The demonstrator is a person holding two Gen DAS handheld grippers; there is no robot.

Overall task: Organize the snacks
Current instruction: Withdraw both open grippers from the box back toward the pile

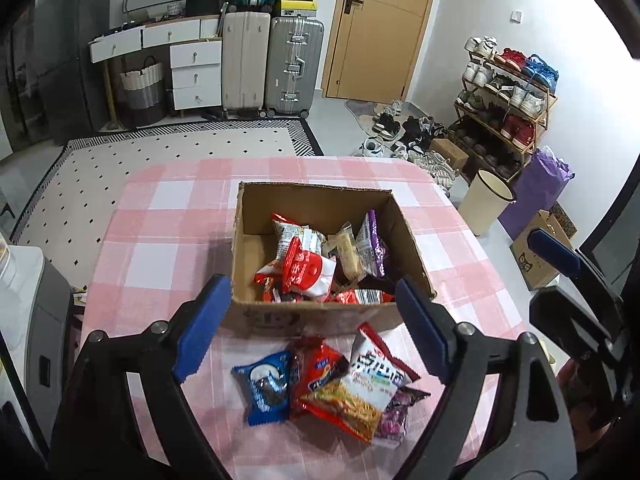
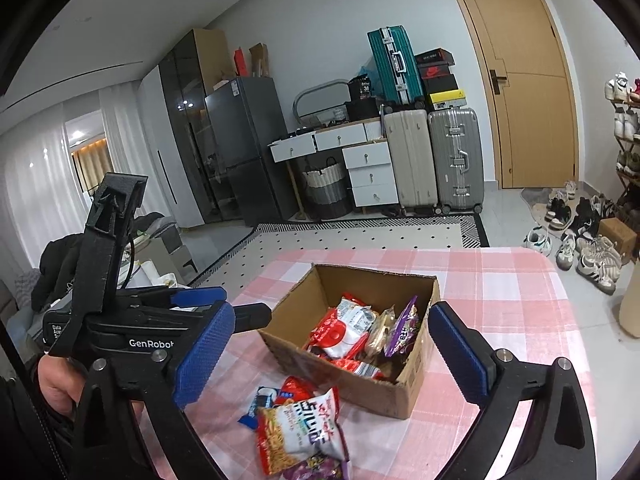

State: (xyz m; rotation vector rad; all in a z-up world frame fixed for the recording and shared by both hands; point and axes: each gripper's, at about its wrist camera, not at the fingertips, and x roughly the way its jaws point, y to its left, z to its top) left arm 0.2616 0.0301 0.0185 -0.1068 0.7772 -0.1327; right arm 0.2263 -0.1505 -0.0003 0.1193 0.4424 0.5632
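An open cardboard box [image 1: 256,208] [image 2: 412,392] stands on the pink checked table and holds several snack packets [image 1: 316,264] [image 2: 352,332]. In front of it lie a blue cookie packet [image 1: 266,386], a red packet [image 1: 318,366], a white and red noodle packet [image 1: 366,386] [image 2: 300,434] and a purple packet [image 1: 396,412]. My left gripper [image 1: 316,332] is open and empty, above the loose packets at the box's near wall. My right gripper [image 2: 328,354] is open and empty, above the table near the box. The left gripper's body also shows in the right wrist view [image 2: 200,300].
The pink checked tablecloth [image 1: 168,216] [image 2: 520,292] covers the table. Beyond it are a patterned rug [image 1: 160,152], suitcases [image 1: 294,68], white drawers [image 1: 196,76], a wooden door [image 1: 380,28], a shoe rack [image 1: 508,96] and a cream bin [image 1: 490,202] at the right.
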